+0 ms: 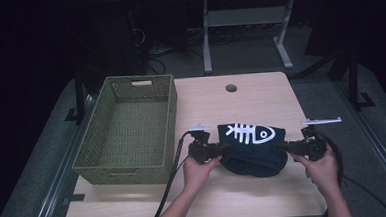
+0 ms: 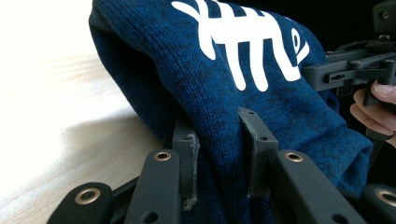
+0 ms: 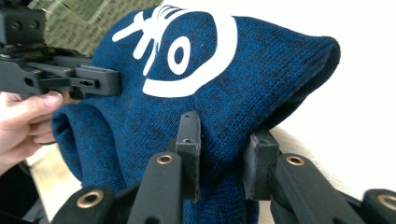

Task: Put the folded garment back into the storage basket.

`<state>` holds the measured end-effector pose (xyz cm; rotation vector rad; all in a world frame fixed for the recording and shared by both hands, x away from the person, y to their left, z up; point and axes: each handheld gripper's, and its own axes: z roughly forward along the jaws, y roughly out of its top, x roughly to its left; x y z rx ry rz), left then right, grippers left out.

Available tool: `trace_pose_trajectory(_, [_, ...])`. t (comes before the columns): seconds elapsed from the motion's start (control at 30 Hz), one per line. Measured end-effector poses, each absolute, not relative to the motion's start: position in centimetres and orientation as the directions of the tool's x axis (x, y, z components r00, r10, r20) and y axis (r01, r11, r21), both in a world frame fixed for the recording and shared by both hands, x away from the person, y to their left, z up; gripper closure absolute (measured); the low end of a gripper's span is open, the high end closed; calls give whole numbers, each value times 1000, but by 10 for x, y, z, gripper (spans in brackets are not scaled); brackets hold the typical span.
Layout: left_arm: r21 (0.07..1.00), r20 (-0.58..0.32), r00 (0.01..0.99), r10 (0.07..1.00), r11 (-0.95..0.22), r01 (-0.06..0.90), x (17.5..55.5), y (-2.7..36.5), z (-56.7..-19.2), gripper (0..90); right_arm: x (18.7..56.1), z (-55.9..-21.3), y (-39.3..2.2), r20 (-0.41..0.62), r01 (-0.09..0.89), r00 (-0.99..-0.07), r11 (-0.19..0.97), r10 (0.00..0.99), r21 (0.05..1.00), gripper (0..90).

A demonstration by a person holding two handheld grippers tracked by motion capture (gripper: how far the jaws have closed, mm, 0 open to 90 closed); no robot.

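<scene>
A dark blue knitted garment (image 1: 253,148) with a white fish-skeleton print hangs between my two grippers, just above the wooden table (image 1: 260,97). My left gripper (image 1: 223,149) is shut on the garment's left edge, and in the left gripper view the knit (image 2: 219,93) bunches between the jaws of this gripper (image 2: 219,154). My right gripper (image 1: 282,146) is shut on the garment's right edge; in the right gripper view the fabric (image 3: 219,79) is pinched in that gripper (image 3: 224,151). Each gripper view shows the other hand's gripper on the far side of the cloth.
A green woven basket (image 1: 132,129) stands empty on the table's left side. A round cable hole (image 1: 231,88) lies near the table's far edge. A cable trails from the left gripper off the front edge. Dark floor and a desk frame lie beyond.
</scene>
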<state>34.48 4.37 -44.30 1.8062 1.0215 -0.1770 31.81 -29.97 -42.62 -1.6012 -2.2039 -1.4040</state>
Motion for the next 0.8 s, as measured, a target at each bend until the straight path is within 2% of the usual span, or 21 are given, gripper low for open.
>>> trace_pose_trajectory(0.8, [745,-500,679,537,-132,654,337,50,-395,718,309,-388,-300,572,766,-480,0,664,643,720])
